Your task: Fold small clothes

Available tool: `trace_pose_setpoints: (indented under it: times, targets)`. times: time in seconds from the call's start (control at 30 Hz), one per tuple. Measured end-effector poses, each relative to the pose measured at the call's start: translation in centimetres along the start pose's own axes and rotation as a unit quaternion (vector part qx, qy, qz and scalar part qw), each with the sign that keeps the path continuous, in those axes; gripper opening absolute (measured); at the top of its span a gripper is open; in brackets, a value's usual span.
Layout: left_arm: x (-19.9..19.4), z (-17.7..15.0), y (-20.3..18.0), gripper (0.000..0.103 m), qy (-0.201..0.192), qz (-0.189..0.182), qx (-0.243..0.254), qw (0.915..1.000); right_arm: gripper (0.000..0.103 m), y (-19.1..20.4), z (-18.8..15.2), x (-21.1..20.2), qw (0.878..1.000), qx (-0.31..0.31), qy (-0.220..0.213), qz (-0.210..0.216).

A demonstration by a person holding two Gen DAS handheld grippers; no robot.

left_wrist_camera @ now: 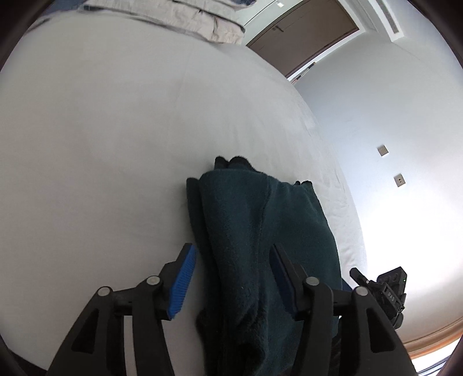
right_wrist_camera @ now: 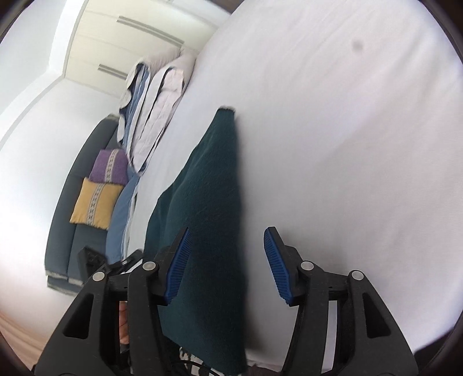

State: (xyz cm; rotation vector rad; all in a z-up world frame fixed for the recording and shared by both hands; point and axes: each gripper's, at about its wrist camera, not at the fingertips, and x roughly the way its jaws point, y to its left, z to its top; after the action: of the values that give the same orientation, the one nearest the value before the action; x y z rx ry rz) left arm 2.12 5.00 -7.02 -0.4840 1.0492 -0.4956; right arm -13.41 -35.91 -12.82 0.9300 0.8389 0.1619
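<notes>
A dark teal fleece garment lies bunched on the white bed sheet. My left gripper is open, its blue pads on either side of the garment's near end; the cloth covers most of the right pad. In the right wrist view the same garment stretches away across the sheet. My right gripper is open, with the garment's edge lying between the fingers, close to the left pad. The right gripper's body also shows in the left wrist view.
Folded grey and blue bedding is stacked at the far side of the bed, also showing in the left wrist view. A dark sofa with purple and yellow cushions stands beside the bed. A brown door is in the wall.
</notes>
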Motion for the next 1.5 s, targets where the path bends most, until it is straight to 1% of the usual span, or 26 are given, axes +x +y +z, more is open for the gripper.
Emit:
trace_pose_setpoints:
  times: [0.03, 0.07, 0.1, 0.13, 0.17, 0.2, 0.23, 0.3, 0.37, 0.43, 0.47, 0.5, 0.53, 0.6, 0.63, 0.67, 0.7, 0.73, 0.8, 0.87, 0.93, 1.0, 1.13, 1.23, 1.4, 1.5]
  targets:
    - [-1.1, -0.1, -0.8, 0.074, -0.017, 0.018, 0.018, 0.9995, 0.051, 0.0, 0.1, -1.1, 1.000, 0.000, -0.012, -0.003]
    - [-2.2, -0.4, -1.6, 0.079, -0.036, 0.040, 0.038, 0.9978, 0.052, 0.1, 0.2, -2.1, 1.000, -0.001, -0.023, -0.008]
    - [-3.2, -0.8, -2.6, 0.087, -0.057, 0.062, 0.058, 0.9947, 0.053, 0.4, 0.3, -3.0, 0.999, -0.005, -0.035, -0.017]
    - [-4.1, -1.3, -3.9, 0.093, -0.080, 0.083, 0.082, 0.9899, 0.055, 0.7, 0.6, -4.0, 0.998, -0.013, -0.045, -0.029]
    - [-5.0, -1.9, -5.3, 0.095, -0.104, 0.104, 0.110, 0.9831, 0.056, 1.1, 0.6, -4.7, 0.997, -0.024, -0.055, -0.043]
    - [-5.8, -2.6, -6.5, 0.102, -0.126, 0.124, 0.133, 0.9752, 0.056, 2.0, 0.8, -4.9, 0.996, -0.038, -0.059, -0.056]
    - [-6.6, -3.5, -7.9, 0.103, -0.154, 0.152, 0.158, 0.9634, 0.056, 3.1, 0.7, -5.1, 0.994, -0.054, -0.062, -0.067]
    - [-7.8, -5.0, -9.8, 0.103, -0.193, 0.187, 0.190, 0.9442, 0.056, 5.1, 0.2, -5.5, 0.990, -0.087, -0.071, -0.087]
    - [-8.6, -6.0, -11.7, 0.103, -0.225, 0.204, 0.212, 0.9288, 0.058, 7.4, -0.8, -5.6, 0.984, -0.120, -0.081, -0.102]
    - [-9.0, -6.8, -13.9, 0.103, -0.258, 0.223, 0.231, 0.9112, 0.061, 9.9, -2.0, -5.8, 0.974, -0.159, -0.101, -0.125]
    - [-9.3, -7.1, -14.5, 0.103, -0.267, 0.233, 0.239, 0.9041, 0.065, 11.0, -2.6, -6.1, 0.969, -0.174, -0.112, -0.135]
    - [-9.5, -7.1, -15.1, 0.103, -0.273, 0.243, 0.243, 0.8986, 0.075, 12.1, -3.2, -6.4, 0.962, -0.192, -0.127, -0.145]
    - [-9.9, -7.2, -15.5, 0.103, -0.281, 0.252, 0.246, 0.8928, 0.080, 13.1, -3.7, -6.9, 0.955, -0.207, -0.147, -0.155]
    - [-10.7, -7.3, -16.0, 0.103, -0.301, 0.286, 0.248, 0.8756, 0.094, 14.8, -4.8, -8.2, 0.937, -0.228, -0.199, -0.173]
    - [-11.0, -7.3, -16.1, 0.103, -0.309, 0.297, 0.249, 0.8683, 0.097, 15.4, -5.0, -8.8, 0.932, -0.233, -0.216, -0.175]
    - [-11.2, -7.2, -16.2, 0.103, -0.313, 0.300, 0.249, 0.8658, 0.099, 16.0, -5.3, -9.4, 0.925, -0.238, -0.236, -0.178]
    - [-11.3, -6.9, -16.1, 0.103, -0.311, 0.300, 0.244, 0.8681, 0.101, 16.6, -5.5, -10.0, 0.920, -0.240, -0.250, -0.181]
    - [-11.3, -6.4, -15.7, 0.103, -0.301, 0.297, 0.231, 0.8761, 0.101, 17.1, -5.6, -10.4, 0.916, -0.243, -0.262, -0.186]
    - [-10.9, -5.8, -15.1, 0.103, -0.284, 0.291, 0.208, 0.8895, 0.101, 17.6, -5.8, -11.2, 0.910, -0.248, -0.270, -0.192]
    - [-9.9, -5.2, -14.4, 0.103, -0.268, 0.294, 0.194, 0.8964, 0.101, 17.9, -6.0, -11.8, 0.906, -0.252, -0.275, -0.198]
    - [-9.0, -5.1, -13.8, 0.103, -0.249, 0.314, 0.189, 0.8965, 0.102, 18.1, -6.4, -12.3, 0.904, -0.256, -0.281, -0.195]
    - [-7.7, -4.9, -12.9, 0.103, -0.231, 0.328, 0.184, 0.8973, 0.102, 18.2, -7.0, -12.7, 0.905, -0.259, -0.275, -0.198]
    - [-5.7, -4.7, -10.6, 0.103, -0.179, 0.329, 0.151, 0.9148, 0.102, 17.6, -7.6, -11.6, 0.916, -0.262, -0.226, -0.204]
    - [-4.6, -5.3, -9.6, 0.103, -0.157, 0.330, 0.139, 0.9205, 0.102, 17.2, -8.1, -10.3, 0.921, -0.260, -0.194, -0.216]
    - [-3.4, -5.7, -8.6, 0.103, -0.128, 0.325, 0.130, 0.9280, 0.102, 16.7, -8.5, -8.0, 0.916, -0.274, -0.166, -0.241]
    - [-2.8, -6.0, -8.5, 0.103, -0.120, 0.327, 0.132, 0.9281, 0.102, 16.5, -8.7, -6.5, 0.911, -0.283, -0.150, -0.260]
